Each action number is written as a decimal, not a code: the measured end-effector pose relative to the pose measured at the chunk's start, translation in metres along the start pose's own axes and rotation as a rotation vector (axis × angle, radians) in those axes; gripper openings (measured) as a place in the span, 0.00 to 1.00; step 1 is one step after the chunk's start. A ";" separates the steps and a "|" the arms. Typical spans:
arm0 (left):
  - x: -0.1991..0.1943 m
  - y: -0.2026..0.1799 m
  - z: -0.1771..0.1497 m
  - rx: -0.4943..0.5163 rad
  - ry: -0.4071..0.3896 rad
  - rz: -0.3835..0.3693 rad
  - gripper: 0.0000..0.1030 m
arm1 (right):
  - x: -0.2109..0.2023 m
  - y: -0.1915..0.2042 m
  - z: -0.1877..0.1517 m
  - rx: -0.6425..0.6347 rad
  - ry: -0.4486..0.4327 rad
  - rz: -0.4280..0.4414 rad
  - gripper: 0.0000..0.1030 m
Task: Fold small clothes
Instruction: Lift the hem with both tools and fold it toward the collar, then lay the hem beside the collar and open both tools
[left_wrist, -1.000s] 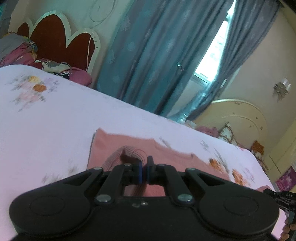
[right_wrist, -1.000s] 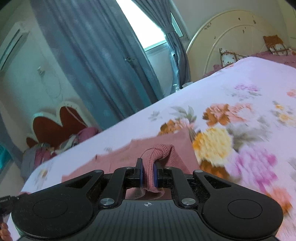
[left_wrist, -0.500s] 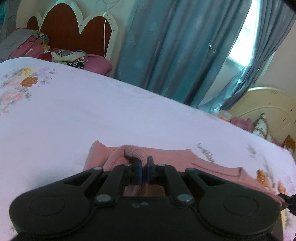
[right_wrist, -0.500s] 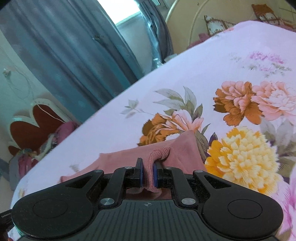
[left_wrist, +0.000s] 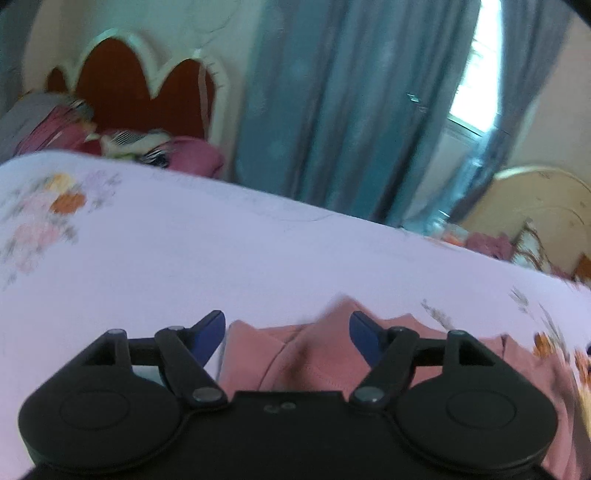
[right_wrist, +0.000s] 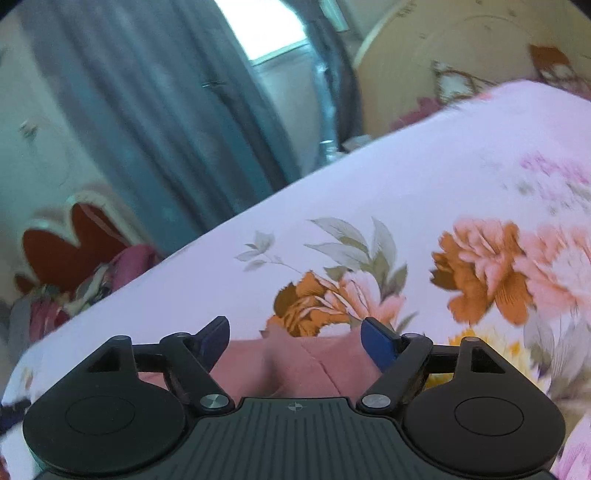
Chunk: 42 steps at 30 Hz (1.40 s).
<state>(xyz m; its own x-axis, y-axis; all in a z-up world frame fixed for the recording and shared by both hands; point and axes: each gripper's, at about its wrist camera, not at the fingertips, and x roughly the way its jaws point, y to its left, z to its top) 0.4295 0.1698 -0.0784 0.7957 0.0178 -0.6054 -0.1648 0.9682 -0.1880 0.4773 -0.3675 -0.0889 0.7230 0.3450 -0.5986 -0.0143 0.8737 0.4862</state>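
Two tools, both spread wide, jaws just opened. Left tool (left_wrist: 287, 328): blue pads apart at lower centre of the left wrist frame, pink garment (left_wrist: 314, 354) lying between and under them, pads not pressing it. A fold ridge of the garment peaks just left of the right pad; more pink cloth runs off to the lower right of the frame. Right tool (right_wrist: 295, 334): same stance at lower centre of the right wrist frame, pink garment (right_wrist: 306, 363) between the pads, loose, a crease line running down its middle. Garment rests on the bed (left_wrist: 221, 258), pale lilac sheet with flower print; big orange and pink blooms (right_wrist: 480, 269) sit just beyond the garment, right of centre in the right view. Behind the bed: teal curtains (left_wrist: 332, 92) upper centre, bright window (left_wrist: 476, 74) upper right, red scalloped headboard (left_wrist: 129, 81) upper left with piled clothes (left_wrist: 110, 144) below it. Cream headboard (left_wrist: 535, 199) at right edge. Both frames motion-blurred.
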 end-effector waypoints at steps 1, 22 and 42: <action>0.001 -0.001 0.000 0.030 0.010 -0.010 0.70 | 0.002 0.001 -0.001 -0.035 0.012 0.001 0.76; 0.066 -0.029 -0.017 0.302 0.112 -0.054 0.11 | 0.069 0.025 -0.022 -0.384 0.165 0.022 0.16; 0.045 -0.018 -0.013 0.210 0.047 -0.011 0.51 | 0.061 0.009 -0.022 -0.245 0.034 -0.072 0.31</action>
<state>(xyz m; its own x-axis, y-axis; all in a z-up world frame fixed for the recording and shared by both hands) 0.4603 0.1503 -0.1120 0.7676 0.0003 -0.6409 -0.0274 0.9991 -0.0324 0.5065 -0.3309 -0.1351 0.7045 0.2865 -0.6493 -0.1338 0.9521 0.2749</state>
